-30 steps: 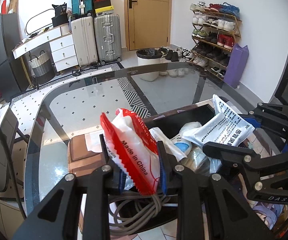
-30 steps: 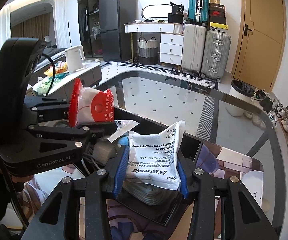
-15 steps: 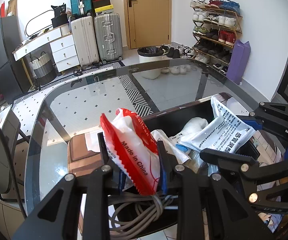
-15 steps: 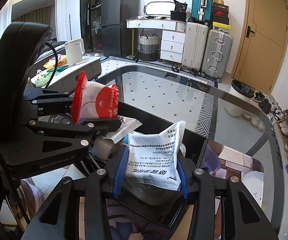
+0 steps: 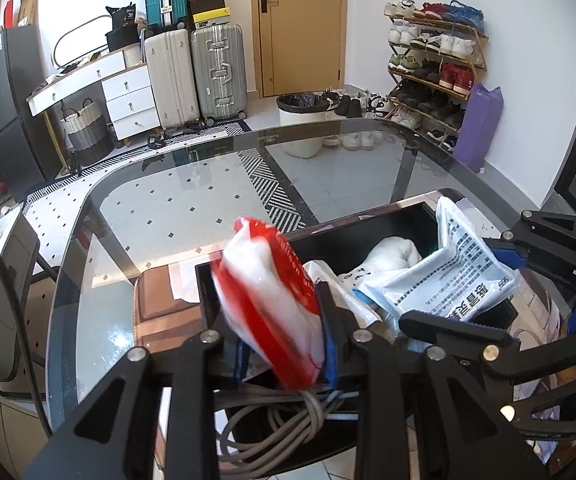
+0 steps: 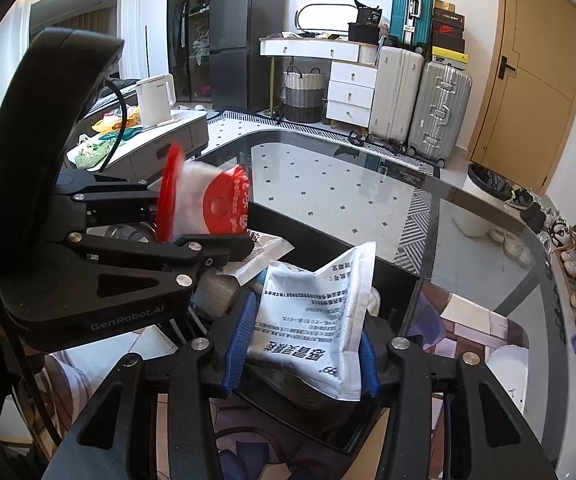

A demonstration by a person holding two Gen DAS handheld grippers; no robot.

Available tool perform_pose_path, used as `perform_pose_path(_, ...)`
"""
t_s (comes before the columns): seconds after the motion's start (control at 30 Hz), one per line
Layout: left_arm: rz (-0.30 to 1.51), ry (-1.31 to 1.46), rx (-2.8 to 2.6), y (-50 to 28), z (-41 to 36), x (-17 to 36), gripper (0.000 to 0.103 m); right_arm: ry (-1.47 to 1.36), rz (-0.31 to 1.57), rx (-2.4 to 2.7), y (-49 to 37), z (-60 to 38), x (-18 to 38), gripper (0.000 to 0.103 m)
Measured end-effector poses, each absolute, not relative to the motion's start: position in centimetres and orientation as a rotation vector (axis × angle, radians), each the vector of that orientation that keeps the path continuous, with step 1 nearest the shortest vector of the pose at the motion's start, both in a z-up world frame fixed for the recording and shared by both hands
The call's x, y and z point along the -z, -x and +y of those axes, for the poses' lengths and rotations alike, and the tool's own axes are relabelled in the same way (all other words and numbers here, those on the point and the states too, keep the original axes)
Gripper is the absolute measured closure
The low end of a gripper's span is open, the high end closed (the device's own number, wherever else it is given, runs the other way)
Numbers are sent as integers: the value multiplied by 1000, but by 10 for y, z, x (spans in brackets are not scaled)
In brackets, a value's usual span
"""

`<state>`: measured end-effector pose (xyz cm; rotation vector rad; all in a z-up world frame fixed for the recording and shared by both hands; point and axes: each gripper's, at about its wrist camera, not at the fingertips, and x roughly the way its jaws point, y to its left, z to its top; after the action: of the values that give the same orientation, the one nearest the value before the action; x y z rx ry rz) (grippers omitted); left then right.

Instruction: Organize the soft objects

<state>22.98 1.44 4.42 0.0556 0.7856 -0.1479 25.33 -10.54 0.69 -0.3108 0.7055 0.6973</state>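
Over a black rectangular bin [image 5: 372,236] on a glass table [image 5: 208,200]: left gripper [image 5: 284,344], jaws just opening, blurred red-and-white plastic packet [image 5: 272,304] loose between them; right gripper [image 6: 300,348], jaws also easing apart, white printed foil pouch [image 6: 320,320] between blue pads.

Both grippers: matte black plastic, angular linkage arms w/ triangular cut-outs, silver round screw heads at the pivots. Left gripper [image 5: 284,344] has blue ribbed pads on the inside of the jaws; seen from the right wrist cam its body is a tall curved black housing w/ grey "GenRobot.AI" lettering on the side, and a thin black cable arcs off the top. Right gripper [image 6: 300,344]: same build, blue ribbed pads, same silver screws.
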Motion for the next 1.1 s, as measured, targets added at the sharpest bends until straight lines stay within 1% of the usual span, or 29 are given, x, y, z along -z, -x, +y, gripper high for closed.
perform_pose_path(0.03,779,-51,148,-228,16,-45,58,309,701,-694,-253,-107,-8,50)
perform_pose_path(0.07,774,-46,147,-226,17,-46,53,305,695,-692,-252,-110,-9,43)
perform_pose_path(0.1,767,-39,148,-224,19,-47,48,303,690,-691,-251,-112,-11,40)
perform_pose_path(0.17,765,-23,158,-221,22,-50,47,301,674,-686,-249,-116,-13,32)
perform_pose_path(0.2,763,-24,155,-219,23,-51,47,298,666,-679,-248,-119,-15,31)
perform_pose_path(0.27,761,-30,145,-215,24,-53,45,289,650,-670,-245,-125,-18,22)
perform_pose_path(0.3,761,-31,143,-213,24,-54,42,283,644,-667,-244,-128,-19,21)
perform_pose_path(0.33,758,-30,143,-210,24,-55,31,275,638,-664,-242,-131,-20,20)
perform_pose_path(0.4,739,-26,138,-203,25,-58,17,263,628,-658,-239,-136,-22,17)
perform_pose_path(0.43,725,-22,135,-198,25,-61,14,256,621,-653,-237,-138,-23,13)
perform_pose_path(0.47,718,-18,135,-194,25,-62,14,249,612,-648,-235,-141,-24,8)
perform_pose_path(0.57,703,-9,124,-185,27,-66,11,215,579,-642,-226,-149,-26,2)
perform_pose_path(0.6,695,-7,118,-182,28,-68,7,206,573,-643,-224,-152,-27,1)
perform_pose_path(0.77,662,29,98,-164,35,-68,5,151,555,-657,-209,-161,-26,1)
perform_pose_path(0.83,652,41,87,-159,39,-68,0,135,551,-672,-205,-162,-24,1)
perform_pose_path(1.1,628,59,33,-138,47,-54,0,75,512,-705,-187,-166,-9,1)
